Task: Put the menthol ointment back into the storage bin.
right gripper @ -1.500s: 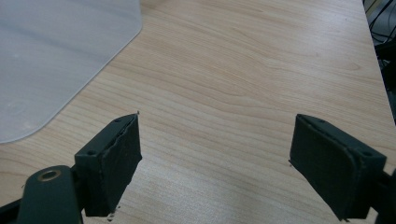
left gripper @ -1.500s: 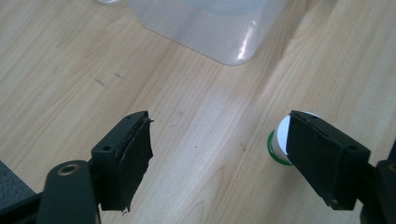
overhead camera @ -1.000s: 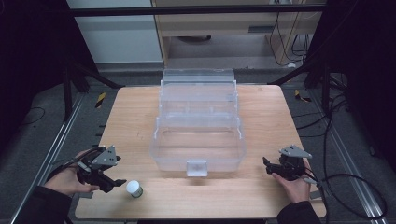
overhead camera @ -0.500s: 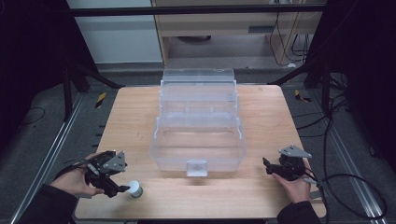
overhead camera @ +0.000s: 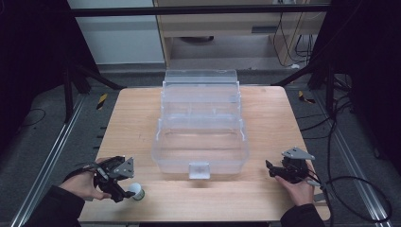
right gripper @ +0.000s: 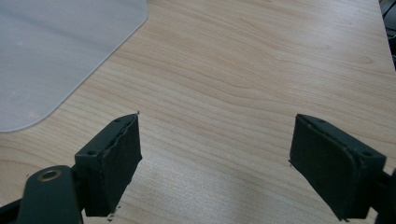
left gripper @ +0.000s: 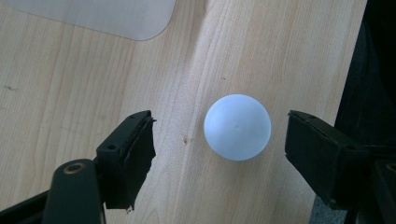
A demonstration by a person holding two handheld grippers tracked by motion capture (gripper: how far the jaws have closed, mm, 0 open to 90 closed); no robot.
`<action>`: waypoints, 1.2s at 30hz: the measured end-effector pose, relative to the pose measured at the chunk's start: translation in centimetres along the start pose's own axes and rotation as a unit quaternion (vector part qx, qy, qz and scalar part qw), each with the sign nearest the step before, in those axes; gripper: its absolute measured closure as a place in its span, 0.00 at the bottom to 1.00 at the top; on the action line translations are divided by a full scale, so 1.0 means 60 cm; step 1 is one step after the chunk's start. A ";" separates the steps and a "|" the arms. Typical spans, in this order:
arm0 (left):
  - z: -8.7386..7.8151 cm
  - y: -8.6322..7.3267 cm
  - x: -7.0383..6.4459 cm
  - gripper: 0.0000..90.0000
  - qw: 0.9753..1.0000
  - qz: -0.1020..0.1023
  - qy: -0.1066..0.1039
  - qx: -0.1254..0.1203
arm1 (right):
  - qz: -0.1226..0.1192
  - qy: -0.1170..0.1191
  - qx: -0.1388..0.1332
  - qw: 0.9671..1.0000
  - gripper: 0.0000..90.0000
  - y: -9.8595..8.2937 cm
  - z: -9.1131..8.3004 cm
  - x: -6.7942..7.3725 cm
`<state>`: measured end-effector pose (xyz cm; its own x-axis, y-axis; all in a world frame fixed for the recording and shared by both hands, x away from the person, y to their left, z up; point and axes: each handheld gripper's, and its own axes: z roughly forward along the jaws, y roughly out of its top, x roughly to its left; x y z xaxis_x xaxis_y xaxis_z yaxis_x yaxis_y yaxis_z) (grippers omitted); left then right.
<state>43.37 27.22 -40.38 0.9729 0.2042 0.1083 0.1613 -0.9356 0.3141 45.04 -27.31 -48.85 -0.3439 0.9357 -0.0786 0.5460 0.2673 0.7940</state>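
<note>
White and smooth, the ball sits on the wooden worktop near its front left edge, between the spread jaws of your left gripper, nearer the right jaw and touching neither. Because it is off-centre, that jaw will likely meet it first as you close and could nudge it sideways. A round, hard ball can squirt out or roll off the nearby edge, so centre the jaws before squeezing. Your right gripper hangs spread and empty over bare wood, just beside the corner of the clear plastic box. Watch that corner if you sweep the right hand inward; the light box may slide.
</note>
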 end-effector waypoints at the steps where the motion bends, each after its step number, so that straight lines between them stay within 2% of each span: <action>1: 0.002 0.001 0.000 0.26 1.000 0.002 0.000 0.003 | -0.001 0.000 0.001 1.000 0.18 0.000 0.001 0.000; 10: 0.023 0.003 -0.004 0.29 1.000 0.008 -0.010 0.009 | -0.005 0.001 0.006 1.000 0.19 -0.001 0.002 0.001; 21: 0.046 0.004 -0.007 0.40 0.999 0.013 -0.026 0.028 | -0.005 0.005 0.010 1.000 0.19 -0.001 0.003 0.002; 26: 0.049 0.006 -0.005 0.45 0.999 0.017 -0.030 0.037 | -0.007 0.005 0.012 1.000 0.19 -0.001 0.004 0.001; 30: 0.051 0.008 -0.005 0.52 0.998 0.016 -0.035 0.042 | -0.006 0.008 0.014 1.000 0.19 -0.001 0.004 0.002; 36: 0.052 0.010 -0.003 0.55 0.998 0.023 -0.039 0.049 | -0.007 0.009 0.017 1.000 0.19 -0.002 0.005 0.003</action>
<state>43.79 25.74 -43.15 0.9889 0.1417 0.0453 0.1288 -0.9678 0.2162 45.17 -27.13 -49.12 -0.3643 0.9280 -0.0784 0.5674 0.2879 0.7715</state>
